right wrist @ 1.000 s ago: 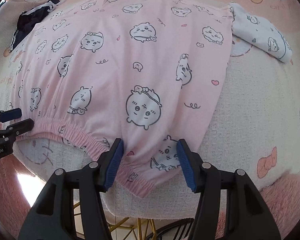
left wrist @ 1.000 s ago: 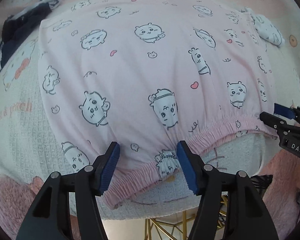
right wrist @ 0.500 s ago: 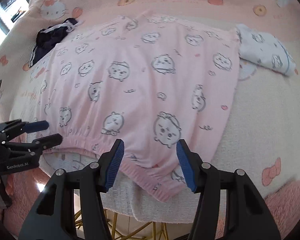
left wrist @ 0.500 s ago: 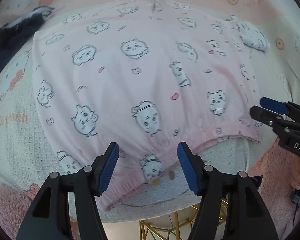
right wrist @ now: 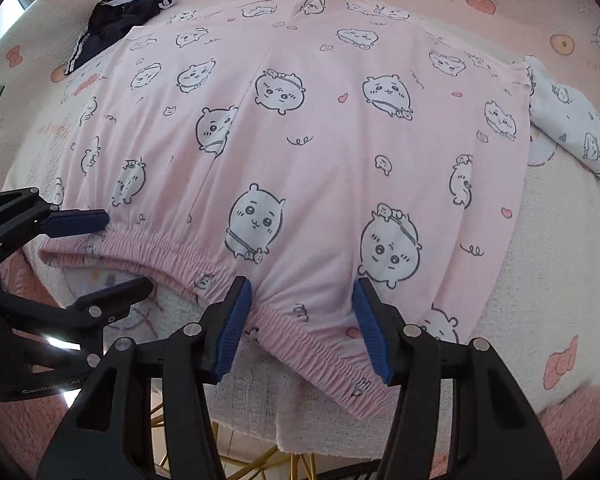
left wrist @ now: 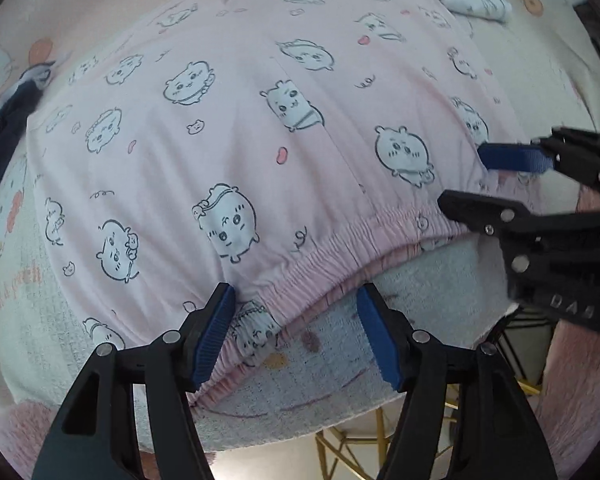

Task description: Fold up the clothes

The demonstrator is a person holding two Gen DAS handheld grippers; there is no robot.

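A pink cotton pyjama garment (right wrist: 320,152) printed with round cartoon faces lies spread flat across the blanket (right wrist: 560,280), its gathered, ribbed elastic band (right wrist: 172,256) along the blanket's near edge; the left gripper (left wrist: 296,336) and right gripper (right wrist: 302,326) both stand with ridged blue pads apart, straddling that band, clamping nothing; a folded white printed cloth (right wrist: 576,132) sits toward the far right corner, a crumpled dark striped garment (right wrist: 116,20) toward the far left; the blanket is waffle-textured with a fluffy pink border.
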